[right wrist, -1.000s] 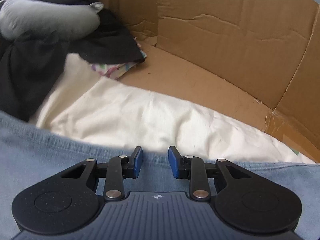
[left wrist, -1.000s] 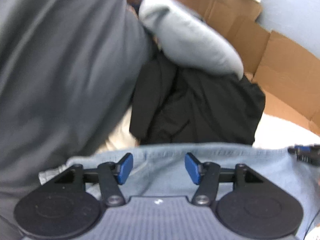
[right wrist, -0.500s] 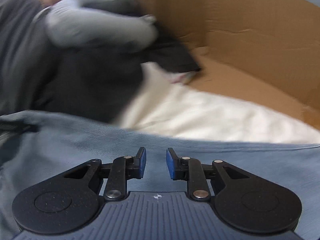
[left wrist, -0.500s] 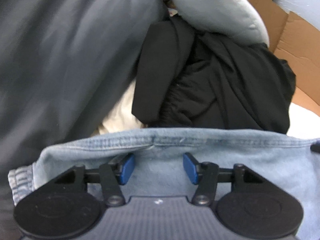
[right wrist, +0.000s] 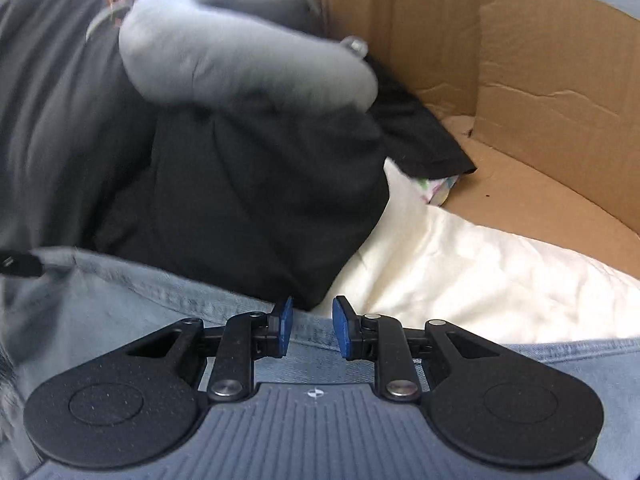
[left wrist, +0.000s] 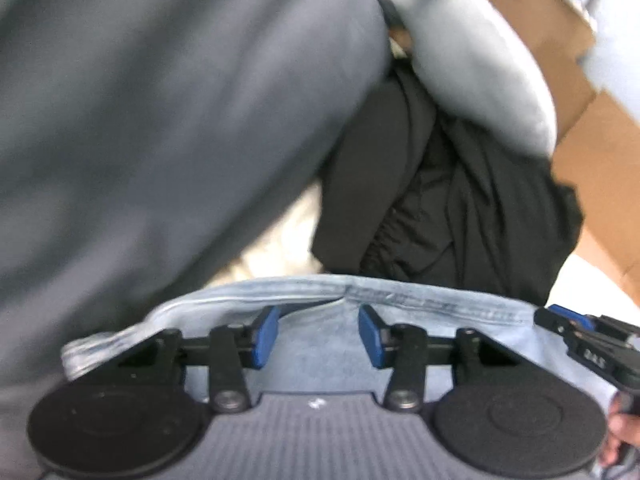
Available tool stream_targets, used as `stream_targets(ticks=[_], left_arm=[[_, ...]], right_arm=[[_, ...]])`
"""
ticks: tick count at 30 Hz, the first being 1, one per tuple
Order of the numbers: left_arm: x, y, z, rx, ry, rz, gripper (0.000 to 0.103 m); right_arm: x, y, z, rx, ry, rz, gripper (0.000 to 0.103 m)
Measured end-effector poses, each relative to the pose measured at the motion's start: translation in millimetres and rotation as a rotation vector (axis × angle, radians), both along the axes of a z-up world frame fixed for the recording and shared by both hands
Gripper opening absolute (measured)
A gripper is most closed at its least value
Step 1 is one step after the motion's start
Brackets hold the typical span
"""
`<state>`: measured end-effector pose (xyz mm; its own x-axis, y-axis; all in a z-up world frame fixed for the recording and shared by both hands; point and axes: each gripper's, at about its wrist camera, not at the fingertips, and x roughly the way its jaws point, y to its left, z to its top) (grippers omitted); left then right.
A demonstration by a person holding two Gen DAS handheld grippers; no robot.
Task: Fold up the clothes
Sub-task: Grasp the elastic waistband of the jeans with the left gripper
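Observation:
A light blue denim garment lies spread under both grippers, its stitched hem just beyond the fingertips. My left gripper hovers at that hem. Its jaws are closing, with flat denim showing between the blue pads and no pad pressing on it. My right gripper sits at the hem further along, its pads a narrow gap apart with denim visible in the gap. In the left wrist view the right gripper pokes in at the denim's right edge, with a hand behind it.
A crumpled black garment lies just beyond the hem, with a padded grey cushion on top. A large grey cloth fills the left. White bedding and cardboard box walls lie to the right.
The right wrist view has swung left from the cardboard toward the black garment and cushion. The right gripper has come further into the left wrist view. The left pads stand closer together.

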<state>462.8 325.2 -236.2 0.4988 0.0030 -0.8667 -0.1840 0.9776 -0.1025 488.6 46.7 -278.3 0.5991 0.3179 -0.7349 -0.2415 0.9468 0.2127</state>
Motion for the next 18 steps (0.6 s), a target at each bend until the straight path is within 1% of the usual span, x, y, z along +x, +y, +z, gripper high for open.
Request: stream_targets(ticks=[1,2,4,7,8,10,12,14,17,18], left_arm=[[-9,3,11,0.015,-0.018,-0.008,0.057],[-16,6,17,0.036,-0.023,-0.01,0.059],[-29,14,26,0.073,-0.016,0.009,0.058],[-39,27,26,0.08,0.015,0.062,0.056],[-42,32,25,0.063,0.025,0.074,0.055],[-46,42,23,0.006,0.036,0.122,0.053],[-53,51,16,-0.005,0.043,0.133,0.051],[-56,49,11,-0.009,0.055,0.114,0.051],[-57,42,-1,0.059,0.068,0.078,0.05],[-55,42,-6,0.084,0.071,0.076,0.046]], right_arm=[[-4,2,3,0.003,-0.006,0.015,0.03],[-9,5,5,0.001,-0.015,0.036,0.03],[-18,15,9,-0.015,-0.044,0.084,0.03],[-30,26,12,-0.007,-0.061,0.122,0.03],[-35,30,12,-0.003,-0.061,0.131,0.03],[-41,38,10,0.0,-0.056,0.15,0.03],[-46,45,7,-0.002,-0.05,0.168,0.03],[-49,52,1,-0.006,-0.044,0.188,0.03],[-47,60,-5,-0.019,-0.034,0.206,0.03],[-45,62,-6,-0.023,-0.03,0.205,0.03]])
